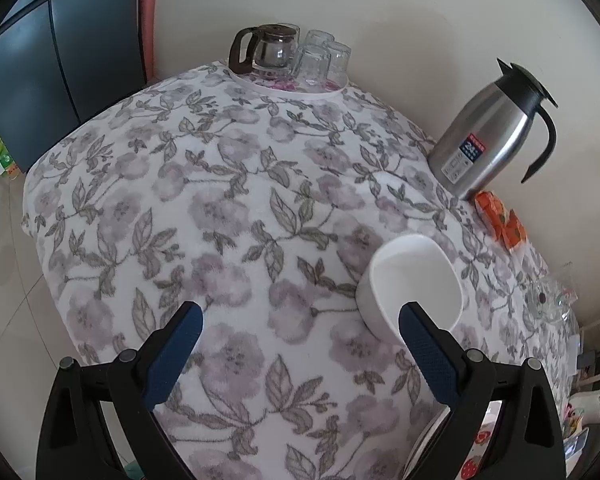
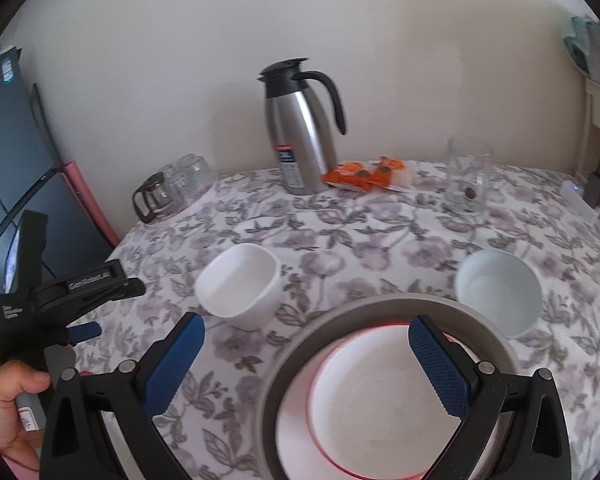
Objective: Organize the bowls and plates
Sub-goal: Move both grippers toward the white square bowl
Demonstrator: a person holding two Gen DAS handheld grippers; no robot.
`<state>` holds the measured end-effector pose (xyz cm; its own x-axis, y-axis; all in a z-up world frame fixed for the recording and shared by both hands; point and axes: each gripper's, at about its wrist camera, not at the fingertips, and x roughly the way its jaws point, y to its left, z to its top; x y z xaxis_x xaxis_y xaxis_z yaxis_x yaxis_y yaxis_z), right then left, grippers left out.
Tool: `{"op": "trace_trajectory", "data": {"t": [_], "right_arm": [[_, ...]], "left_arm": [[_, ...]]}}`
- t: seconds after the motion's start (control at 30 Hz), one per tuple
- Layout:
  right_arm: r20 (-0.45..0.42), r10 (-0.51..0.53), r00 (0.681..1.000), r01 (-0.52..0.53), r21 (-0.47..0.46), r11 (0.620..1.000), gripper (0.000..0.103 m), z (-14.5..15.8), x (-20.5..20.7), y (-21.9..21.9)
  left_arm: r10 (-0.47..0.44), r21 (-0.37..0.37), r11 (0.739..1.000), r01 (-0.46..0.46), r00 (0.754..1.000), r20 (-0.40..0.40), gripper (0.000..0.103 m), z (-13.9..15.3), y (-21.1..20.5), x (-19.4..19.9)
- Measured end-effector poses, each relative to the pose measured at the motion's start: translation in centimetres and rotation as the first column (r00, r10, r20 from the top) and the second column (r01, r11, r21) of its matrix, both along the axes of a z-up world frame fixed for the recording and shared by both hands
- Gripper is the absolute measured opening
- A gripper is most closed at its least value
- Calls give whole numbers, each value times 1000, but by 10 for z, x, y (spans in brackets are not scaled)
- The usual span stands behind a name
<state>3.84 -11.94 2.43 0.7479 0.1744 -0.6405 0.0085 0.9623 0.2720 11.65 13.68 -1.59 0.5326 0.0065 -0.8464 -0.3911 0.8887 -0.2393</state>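
The surface (image 1: 228, 216) is covered by a soft, fleecy white cloth printed with mauve blossoms and grey-green leaves.

In the left wrist view, the left gripper (image 1: 300, 356) hangs over this cloth with its black frame spread and its fingers (image 1: 172, 356), faced in dimpled navy rubber, wide apart and holding nothing. A glossy white squarish bowl with rounded corners (image 1: 412, 280) sits on the cloth just beyond the right-hand finger, whose tip overlaps its near rim in the picture; whether they touch cannot be told. Far ahead stand a glass coffee pot with a dark brown handle (image 1: 266, 50) and upturned clear tumblers (image 1: 320, 60). To the right of the fingers leans a brushed-steel vacuum jug with a black lid and handle (image 1: 488, 132), with orange snack packets (image 1: 500, 220) beside it.

In the right wrist view, the right gripper (image 2: 306, 364) is likewise fully spread and empty. Under and between its fingers (image 2: 440, 368) lies a round grey-rimmed plate (image 2: 300, 340) carrying a smaller white plate edged in red (image 2: 380, 412). A round pale blue-white bowl (image 2: 500, 292) rests just beyond the right finger, touching or nearly touching the grey rim. The squarish bowl sits ahead of the left finger.
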Motion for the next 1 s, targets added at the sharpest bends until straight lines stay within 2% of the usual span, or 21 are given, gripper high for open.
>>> {"op": "trace_trajectory", "data": {"t": [0.1, 0.23, 0.4, 0.67, 1.0], "right_arm": [[8, 28, 1000, -28, -8, 1000, 103, 0, 5, 13], [-2, 55, 998, -55, -6, 998, 103, -7, 13, 28], [-40, 68, 997, -69, -13, 998, 103, -20, 21, 40], [-73, 43, 996, -45, -22, 999, 103, -22, 40, 45], [-118, -17, 993, 11, -55, 998, 101, -19, 69, 46]], "left_arm": [[4, 9, 1000, -4, 1000, 6, 99, 2, 3, 5], [9, -17, 1000, -9, 1000, 11, 99, 3, 9, 13], [23, -21, 1000, -23, 1000, 2, 99, -2, 12, 23], [13, -99, 995, -15, 1000, -19, 99, -20, 19, 38], [-4, -104, 994, 13, 997, 83, 99, -17, 24, 51]]}}
